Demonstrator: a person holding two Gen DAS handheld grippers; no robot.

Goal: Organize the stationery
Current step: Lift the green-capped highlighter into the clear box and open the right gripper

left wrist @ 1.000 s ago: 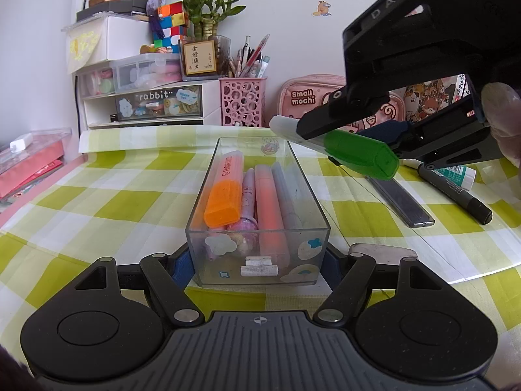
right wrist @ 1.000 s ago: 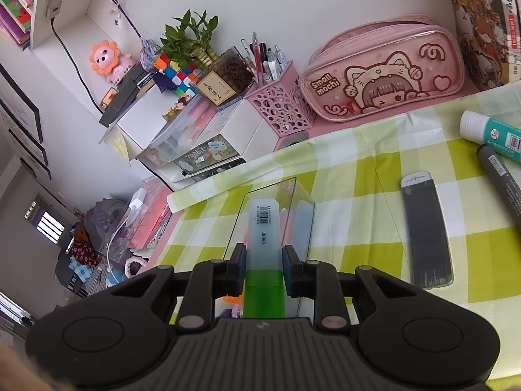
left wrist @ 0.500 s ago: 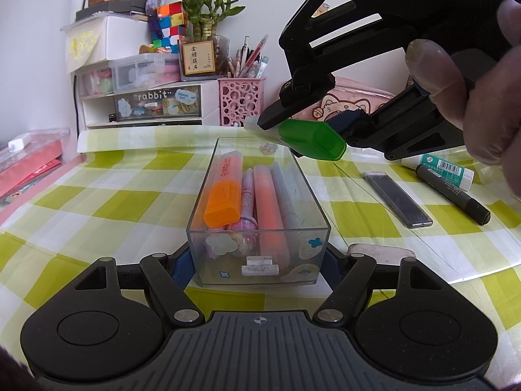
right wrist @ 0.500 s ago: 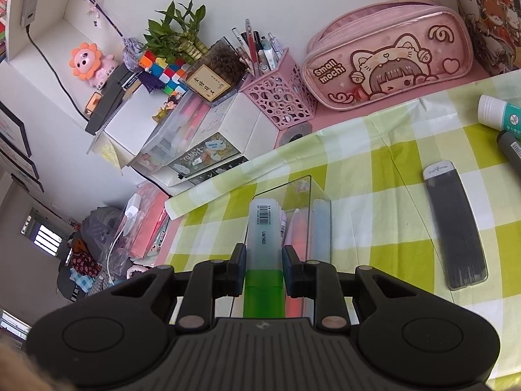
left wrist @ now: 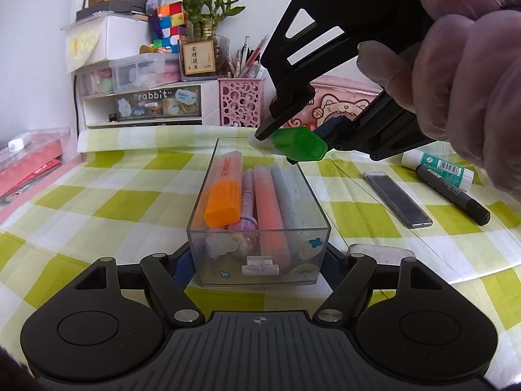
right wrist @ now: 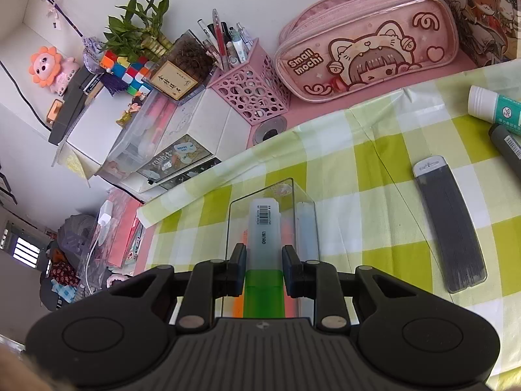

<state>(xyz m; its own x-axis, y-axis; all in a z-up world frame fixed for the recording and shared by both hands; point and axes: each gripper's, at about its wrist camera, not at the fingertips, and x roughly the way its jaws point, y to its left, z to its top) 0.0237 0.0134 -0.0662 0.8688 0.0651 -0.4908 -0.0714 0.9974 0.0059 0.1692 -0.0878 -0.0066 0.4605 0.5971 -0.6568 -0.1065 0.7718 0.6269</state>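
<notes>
A clear plastic box (left wrist: 312, 195) stands on the green checked cloth, and my left gripper (left wrist: 259, 262) is shut on its near end, one finger on each side. Inside lie an orange highlighter (left wrist: 224, 192), a purple pen (left wrist: 248, 195), a coral marker (left wrist: 268, 202) and a grey-blue marker (left wrist: 286, 195). My right gripper (right wrist: 263, 268) is shut on a green-capped highlighter (right wrist: 264, 228) with a frosted white body. In the left wrist view that green-capped highlighter (left wrist: 299, 145) hangs tilted over the box's far end, with a gloved hand (left wrist: 472, 65) behind it.
Right of the box lie a grey lead case (left wrist: 397, 198), a black marker (left wrist: 452, 194) and a glue stick (left wrist: 438, 169). A pink pencil case (right wrist: 364, 42), a pink pen holder (left wrist: 241, 102) and a drawer unit (left wrist: 156, 104) line the back wall.
The right gripper has carried the green-capped highlighter leftward, from beside the box to above its far end. The left gripper and the box have not moved.
</notes>
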